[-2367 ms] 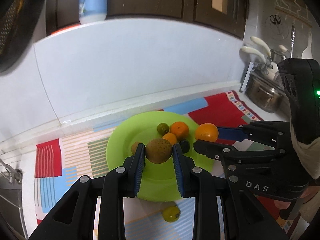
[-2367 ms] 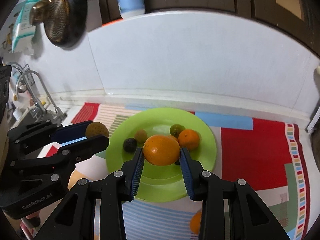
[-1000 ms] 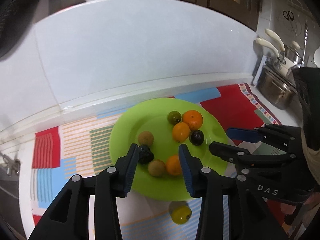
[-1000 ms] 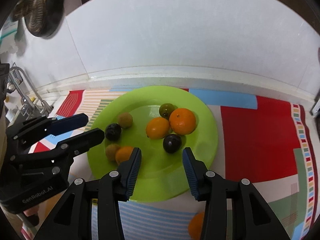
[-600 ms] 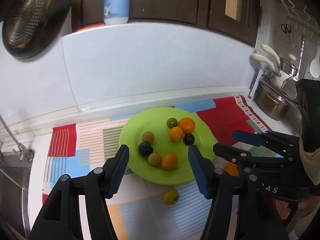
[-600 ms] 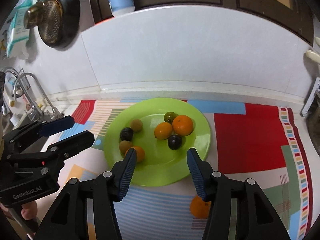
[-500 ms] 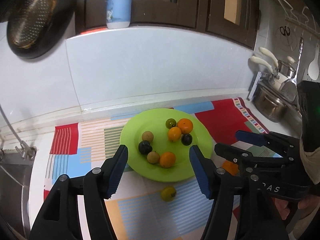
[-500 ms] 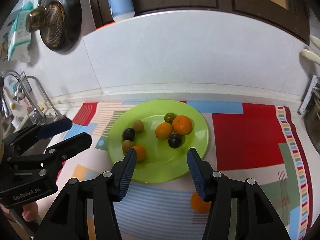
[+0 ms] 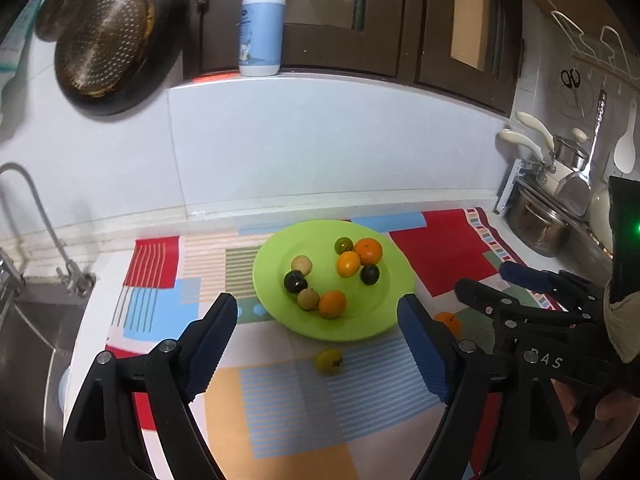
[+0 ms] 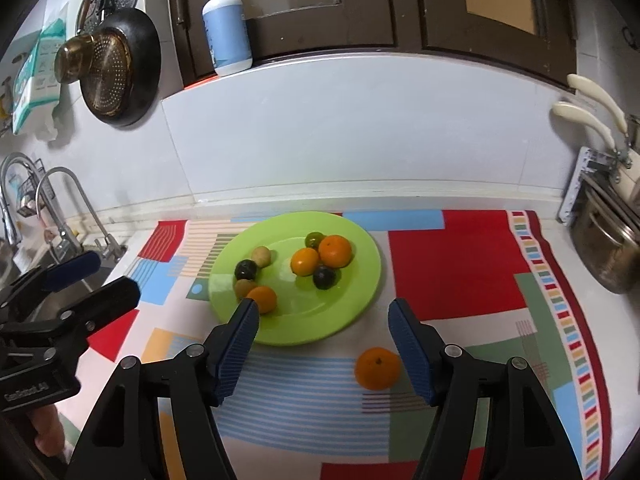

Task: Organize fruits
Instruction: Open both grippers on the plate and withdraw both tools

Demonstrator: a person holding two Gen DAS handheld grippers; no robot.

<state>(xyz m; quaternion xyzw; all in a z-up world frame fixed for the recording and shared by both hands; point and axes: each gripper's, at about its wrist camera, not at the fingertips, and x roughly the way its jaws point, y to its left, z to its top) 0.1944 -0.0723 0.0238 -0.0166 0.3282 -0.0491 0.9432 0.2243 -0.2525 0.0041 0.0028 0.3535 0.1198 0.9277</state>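
Observation:
A green plate (image 9: pixel 394 300) (image 10: pixel 356 296) on a patterned mat holds several small fruits: oranges, dark plums, a green one and brownish ones. A yellow-green fruit (image 9: pixel 329 361) lies on the mat in front of the plate. An orange (image 10: pixel 377 367) (image 9: pixel 448 320) lies on the mat at the plate's right front. My left gripper (image 9: pixel 316 352) is open and empty, held back above the mat. My right gripper (image 10: pixel 322 344) is open and empty, also held back; it shows in the left wrist view (image 9: pixel 500 284).
A sink with taps (image 10: pixel 60 200) is at the left. Steel pots (image 9: pixel 540 228) stand at the right. A soap bottle (image 9: pixel 262 24) stands on the ledge above the white backsplash. A dark pan and strainer (image 10: pixel 112 68) hang on the wall.
Both grippers let go of their fruits, a brown one and an orange, onto the plate, opened wide, and pulled back and up away from the plate.

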